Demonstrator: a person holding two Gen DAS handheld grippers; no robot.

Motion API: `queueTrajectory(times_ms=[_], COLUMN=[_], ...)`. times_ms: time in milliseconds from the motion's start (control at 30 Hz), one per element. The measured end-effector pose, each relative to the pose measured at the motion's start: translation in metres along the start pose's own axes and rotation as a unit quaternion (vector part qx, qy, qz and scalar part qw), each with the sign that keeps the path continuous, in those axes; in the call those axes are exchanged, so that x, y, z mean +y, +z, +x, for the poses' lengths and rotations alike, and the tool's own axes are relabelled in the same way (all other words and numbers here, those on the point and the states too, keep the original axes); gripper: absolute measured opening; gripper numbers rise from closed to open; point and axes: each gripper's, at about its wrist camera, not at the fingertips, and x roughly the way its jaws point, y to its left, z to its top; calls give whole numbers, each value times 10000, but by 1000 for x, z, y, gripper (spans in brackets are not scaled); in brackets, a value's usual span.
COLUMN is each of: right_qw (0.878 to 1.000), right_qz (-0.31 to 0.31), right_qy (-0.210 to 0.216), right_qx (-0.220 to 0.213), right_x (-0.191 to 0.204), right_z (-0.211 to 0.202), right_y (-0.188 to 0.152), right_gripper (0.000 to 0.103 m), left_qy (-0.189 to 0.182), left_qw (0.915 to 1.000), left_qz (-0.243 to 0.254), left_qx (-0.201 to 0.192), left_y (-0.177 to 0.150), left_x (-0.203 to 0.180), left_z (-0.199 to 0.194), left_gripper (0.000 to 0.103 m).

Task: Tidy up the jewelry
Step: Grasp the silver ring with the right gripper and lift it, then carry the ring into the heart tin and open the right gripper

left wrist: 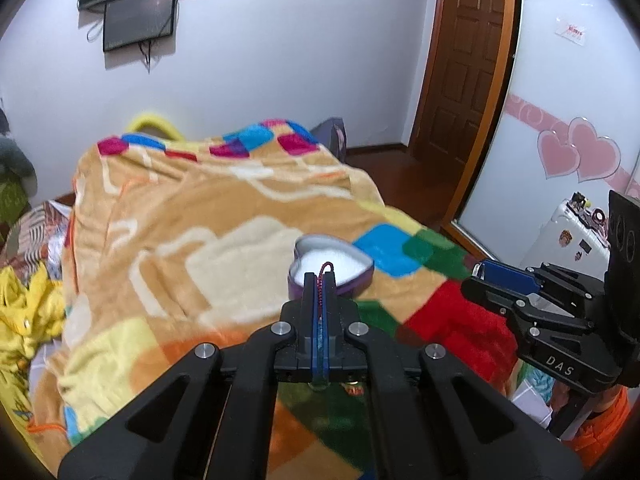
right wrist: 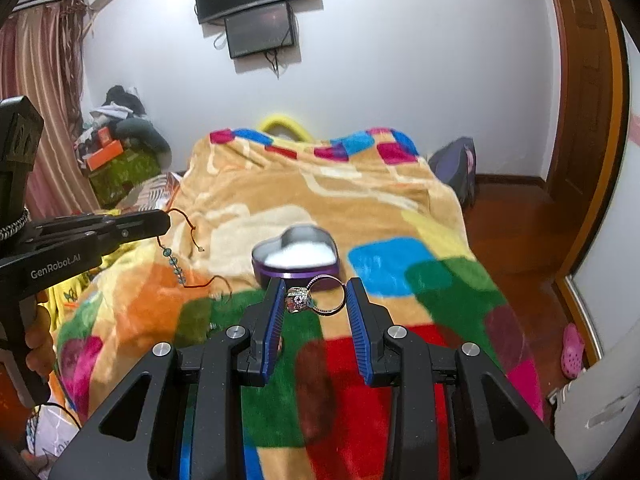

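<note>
Above the blanket-covered bed [right wrist: 380,200], a beaded cord bracelet [right wrist: 176,256] is pinched in the closed left gripper [left wrist: 320,280], and a jewelled ring [right wrist: 316,296] is clamped between the right gripper's [right wrist: 316,300] fingers, near the heart-shaped tin [right wrist: 296,256].

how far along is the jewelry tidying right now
Nothing is stored yet: the heart-shaped tin on the blanket looks empty. In hand: the left gripper pinches a beaded cord bracelet, and the right gripper holds a ring. Left: putting both in the tin.
</note>
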Motion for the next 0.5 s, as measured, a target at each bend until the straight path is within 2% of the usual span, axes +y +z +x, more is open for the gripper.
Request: queueTrajectory(times_ms=[267, 500], right_qw=[9997, 9994], right_qz=[-83, -150], right_qy=[-39, -68], right_qx=[-245, -295], right_x=[1, 2], right_z=[4, 15], right_y=[16, 24], right_gripper=[29, 29], left_qy=[-19, -113], left_qw=[9994, 9992], left_qz=[136, 147], left_qx=[-333, -361], left_y=[25, 38], left_x=[-3, -4], left_z=[-7, 9], left_gripper=[0, 0])
